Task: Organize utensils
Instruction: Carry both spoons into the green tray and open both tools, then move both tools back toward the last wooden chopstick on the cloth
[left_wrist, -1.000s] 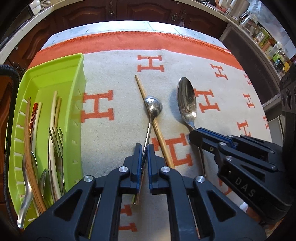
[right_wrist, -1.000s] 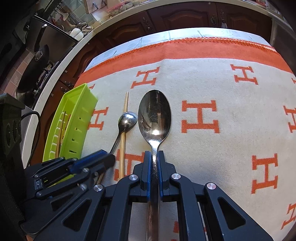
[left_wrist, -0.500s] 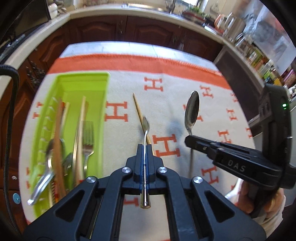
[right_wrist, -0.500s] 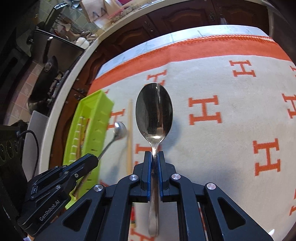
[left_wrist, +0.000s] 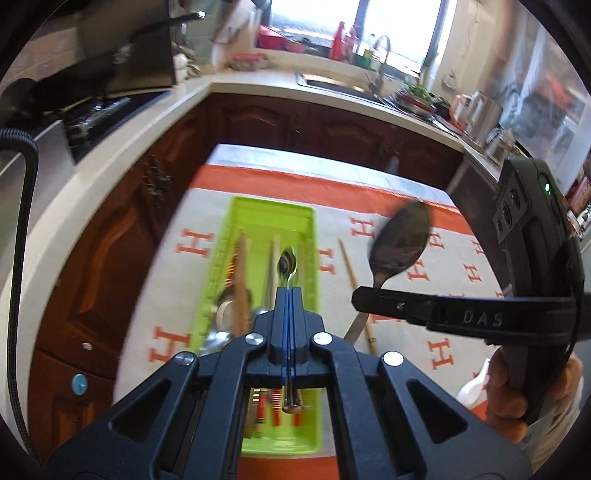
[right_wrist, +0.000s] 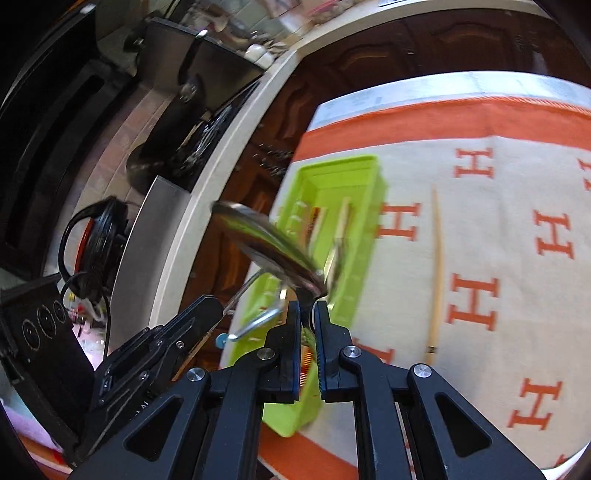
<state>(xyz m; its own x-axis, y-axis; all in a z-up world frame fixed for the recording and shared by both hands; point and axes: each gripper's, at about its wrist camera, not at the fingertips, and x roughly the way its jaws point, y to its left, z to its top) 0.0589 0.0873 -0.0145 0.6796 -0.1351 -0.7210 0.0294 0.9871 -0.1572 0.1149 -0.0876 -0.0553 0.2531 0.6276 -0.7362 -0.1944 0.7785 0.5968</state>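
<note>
My left gripper (left_wrist: 289, 291) is shut on a small steel spoon (left_wrist: 287, 264) and holds it in the air above the green utensil tray (left_wrist: 258, 208), which holds several forks, spoons and chopsticks. My right gripper (right_wrist: 306, 304) is shut on a large steel spoon (right_wrist: 266, 240), tilted to the left over the tray (right_wrist: 347, 170); that spoon shows in the left wrist view (left_wrist: 400, 240) to the right of the tray. One wooden chopstick (right_wrist: 436, 266) lies on the cloth right of the tray (left_wrist: 354, 280).
A cream cloth with orange H marks and an orange border (right_wrist: 480, 122) covers the table. Dark wood cabinets (left_wrist: 332, 129) and a kitchen counter with a sink (left_wrist: 332, 81) stand beyond the table. A stove and pans (right_wrist: 192, 110) are at the left.
Both grippers lifted their spoons off the cloth and carried them left to above the green tray. The chopstick stays on the cloth.
</note>
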